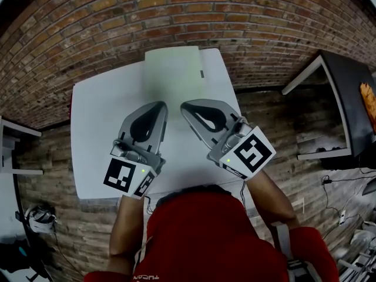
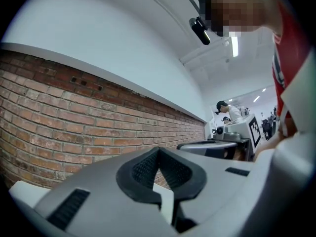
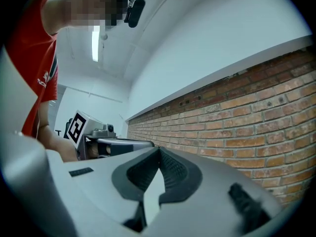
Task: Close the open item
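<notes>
A pale green flat rectangular item (image 1: 173, 69) lies at the far edge of the white table (image 1: 100, 134); a small dark mark sits on its right side. Whether it is open I cannot tell from here. My left gripper (image 1: 160, 106) and right gripper (image 1: 185, 106) hover side by side over the table's middle, short of the item, and both are shut with nothing between the jaws. In the left gripper view the tips (image 2: 158, 149) meet and point up at a brick wall. The right gripper view shows the same, its tips (image 3: 159, 149) closed; neither view shows the item.
A brick wall (image 1: 176, 16) runs behind the table. A dark table (image 1: 352, 93) stands at the right and a white shelf (image 1: 17, 151) at the left. Cables (image 1: 346, 210) lie on the floor at the right. People (image 2: 228, 111) stand far off.
</notes>
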`<control>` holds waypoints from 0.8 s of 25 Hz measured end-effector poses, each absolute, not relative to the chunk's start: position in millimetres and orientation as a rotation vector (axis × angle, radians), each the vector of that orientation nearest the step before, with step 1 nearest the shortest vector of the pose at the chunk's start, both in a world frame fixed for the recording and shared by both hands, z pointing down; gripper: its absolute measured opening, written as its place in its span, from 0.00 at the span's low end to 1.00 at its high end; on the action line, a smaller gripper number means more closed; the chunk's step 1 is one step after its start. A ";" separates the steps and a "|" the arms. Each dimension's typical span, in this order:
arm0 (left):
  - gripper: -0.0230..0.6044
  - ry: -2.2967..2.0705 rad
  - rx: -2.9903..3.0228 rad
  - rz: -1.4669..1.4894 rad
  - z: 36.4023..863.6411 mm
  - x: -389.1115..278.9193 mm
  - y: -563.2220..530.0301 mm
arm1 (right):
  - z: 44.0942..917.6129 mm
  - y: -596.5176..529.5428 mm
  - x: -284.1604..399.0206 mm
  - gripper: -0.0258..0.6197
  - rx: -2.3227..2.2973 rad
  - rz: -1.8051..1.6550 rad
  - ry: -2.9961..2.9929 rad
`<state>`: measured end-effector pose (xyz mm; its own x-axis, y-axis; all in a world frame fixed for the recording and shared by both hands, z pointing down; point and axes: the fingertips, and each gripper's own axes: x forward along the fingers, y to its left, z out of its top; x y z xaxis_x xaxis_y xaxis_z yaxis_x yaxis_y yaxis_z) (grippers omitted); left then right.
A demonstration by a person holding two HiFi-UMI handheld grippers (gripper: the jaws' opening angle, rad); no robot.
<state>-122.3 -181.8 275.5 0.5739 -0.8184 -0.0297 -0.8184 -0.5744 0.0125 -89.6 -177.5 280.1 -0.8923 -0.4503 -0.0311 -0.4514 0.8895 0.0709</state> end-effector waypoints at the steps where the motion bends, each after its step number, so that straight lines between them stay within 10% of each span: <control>1: 0.06 1.446 -2.785 0.051 275.3 -121.9 -180.6 | 279.7 -175.9 -89.5 0.09 -0.725 0.119 3.039; 20: 0.06 1.398 -2.804 0.023 283.5 -109.2 -168.9 | 287.4 -171.1 -83.8 0.09 -0.756 0.082 3.038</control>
<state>-109.2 -168.9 283.5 0.6018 -0.7985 -0.0170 -0.7986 -0.6019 -0.0010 -83.8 -171.1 287.4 -0.8835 -0.4680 -0.0224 -0.4685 0.8821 0.0487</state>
